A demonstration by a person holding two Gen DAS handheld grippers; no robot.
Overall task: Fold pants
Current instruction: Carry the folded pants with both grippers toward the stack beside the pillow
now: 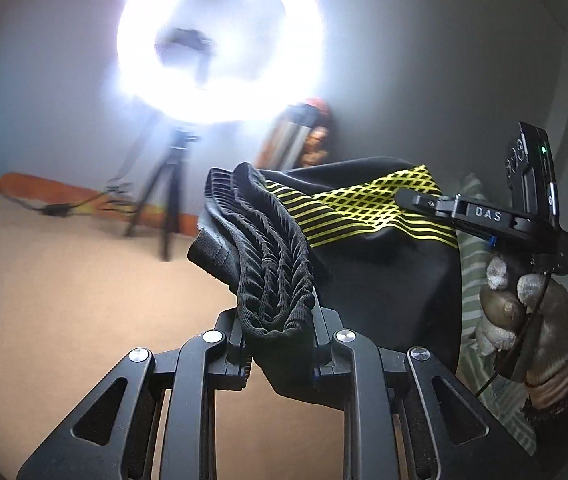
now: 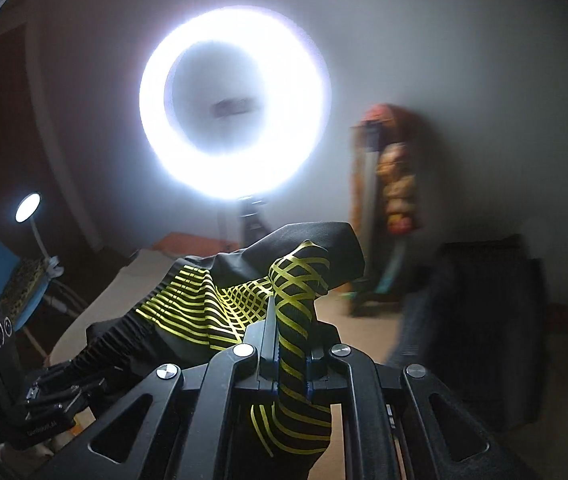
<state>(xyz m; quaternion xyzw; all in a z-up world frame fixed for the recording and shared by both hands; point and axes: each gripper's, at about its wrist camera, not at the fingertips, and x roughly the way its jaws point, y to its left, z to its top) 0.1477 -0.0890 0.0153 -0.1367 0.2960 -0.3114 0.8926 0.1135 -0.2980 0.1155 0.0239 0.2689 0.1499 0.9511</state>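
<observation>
Jaws of my left gripper (image 1: 273,334) are pinching the ribbed black waistband of the pants (image 1: 368,264), bunched at 12 o'clock from them. Over at 3 o'clock my right hand (image 1: 524,320) grips its handle, and my right gripper (image 2: 290,344) has its jaws clamped on a yellow-lined fold. Pants hang stretched between both grippers, lifted above the tan bed (image 1: 83,288). Dead ahead the ring light (image 2: 235,102) glares on its tripod (image 1: 163,196).
</observation>
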